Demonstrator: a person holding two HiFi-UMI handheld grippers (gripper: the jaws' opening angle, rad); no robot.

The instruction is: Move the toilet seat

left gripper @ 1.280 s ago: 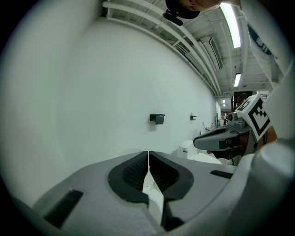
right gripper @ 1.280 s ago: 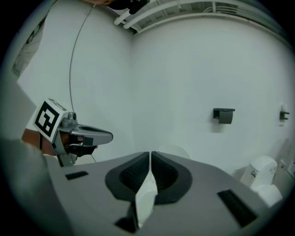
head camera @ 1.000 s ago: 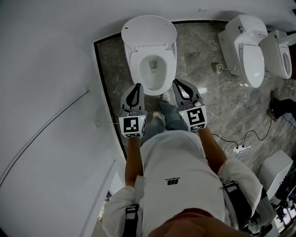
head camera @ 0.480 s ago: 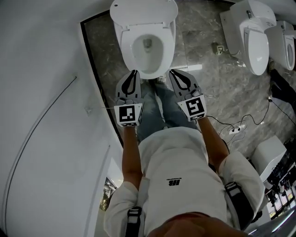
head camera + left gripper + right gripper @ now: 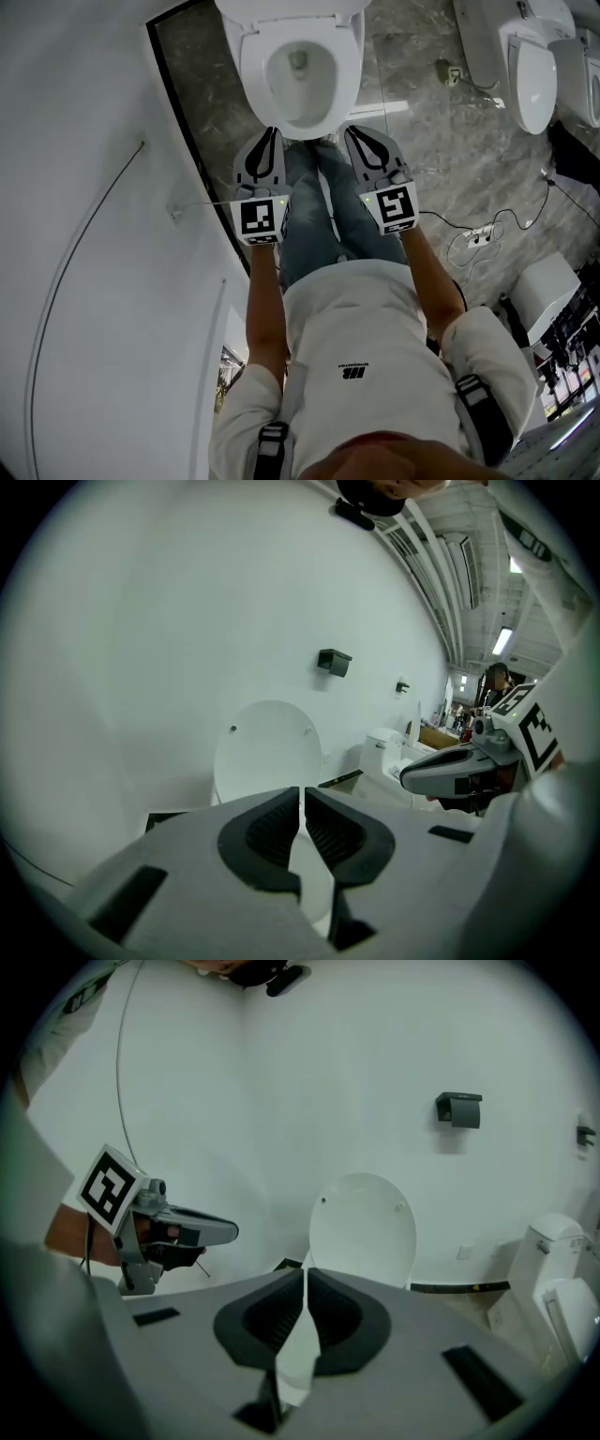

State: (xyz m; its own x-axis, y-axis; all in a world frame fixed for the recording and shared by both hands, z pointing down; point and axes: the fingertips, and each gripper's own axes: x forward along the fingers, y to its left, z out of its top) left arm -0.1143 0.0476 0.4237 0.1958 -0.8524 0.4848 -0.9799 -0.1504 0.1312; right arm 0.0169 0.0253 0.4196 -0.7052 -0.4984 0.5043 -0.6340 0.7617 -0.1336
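1. Left gripper (image 5: 271, 134): I read its jaws as clenched, the dark ribbed pads meeting along a thin seam in the left gripper view (image 5: 301, 794). Nothing is between them and they touch nothing.
2. Right gripper (image 5: 354, 132): clenched in the same way, pad against pad in the right gripper view (image 5: 306, 1274), and empty.
3. Pose: both grippers are held out in front of the person, side by side, one to each side of the legs (image 5: 319, 211). They tilt downward with their tips toward the front of the toilet. The marker cubes (image 5: 260, 217) face up toward the head camera. Both forearms (image 5: 265, 300) reach forward, nearly parallel.
4. Toilet seat (image 5: 251, 58): as far as I can tell, it lies flat as the white ring on the bowl, just beyond the two gripper tips and clear of them. The lid (image 5: 363, 1227) stands raised against the white wall (image 5: 84, 187).
5. Bowl (image 5: 298, 98): its white inside shows only the dark outlet (image 5: 298, 61) near the back.
6. Surroundings: grey marbled floor (image 5: 422, 112). Two more white toilets (image 5: 530, 75) stand to the right, well apart. A power strip (image 5: 484, 232) with cables lies on the floor. A small dark fixture (image 5: 458, 1108) is on the wall.
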